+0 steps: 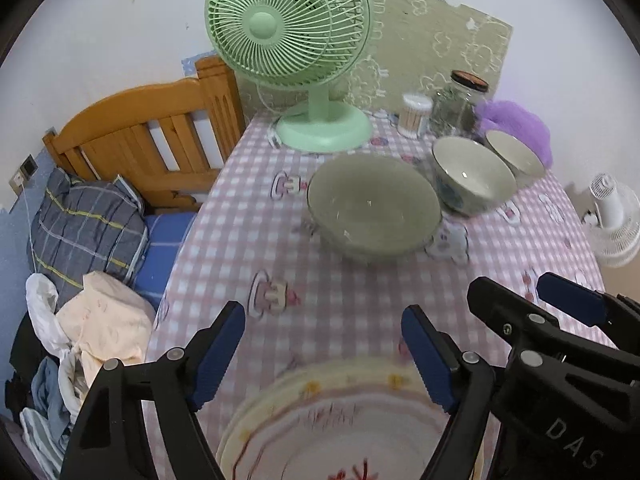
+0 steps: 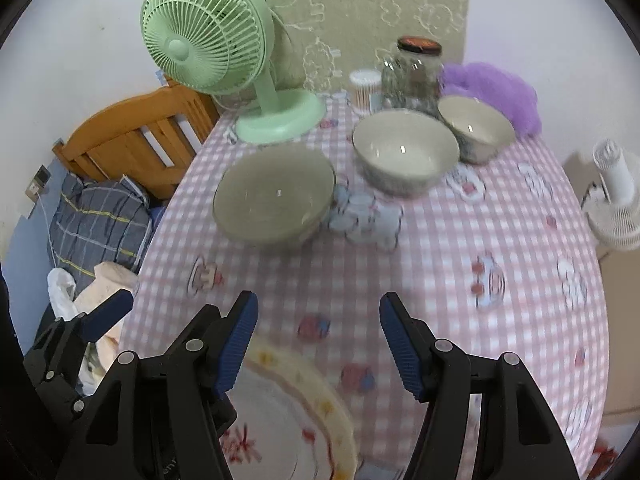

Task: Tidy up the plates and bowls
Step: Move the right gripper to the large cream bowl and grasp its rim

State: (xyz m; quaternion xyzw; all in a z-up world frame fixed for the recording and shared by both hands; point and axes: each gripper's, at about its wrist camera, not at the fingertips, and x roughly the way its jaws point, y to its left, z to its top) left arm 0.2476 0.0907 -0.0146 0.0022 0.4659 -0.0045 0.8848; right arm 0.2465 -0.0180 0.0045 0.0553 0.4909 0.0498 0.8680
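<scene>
Below left gripper (image 1: pixel 322 354): plate (image 1: pixel 340 420), jaws apart, empty.

Plate (image 1: pixel 320 420) at bottom centre of frame, on bench (image 1: pixel 320 288). Wide bowl (image 1: pixel 374 210) mid-frame; two bowls (image 1: pixel 472 176) (image 1: pixel 516 156) to its right. Fan (image 1: pixel 288 40) at bench's far edge, jar (image 1: pixel 460 104) right of it. Bed (image 1: pixel 120 200) left of bench.
</scene>
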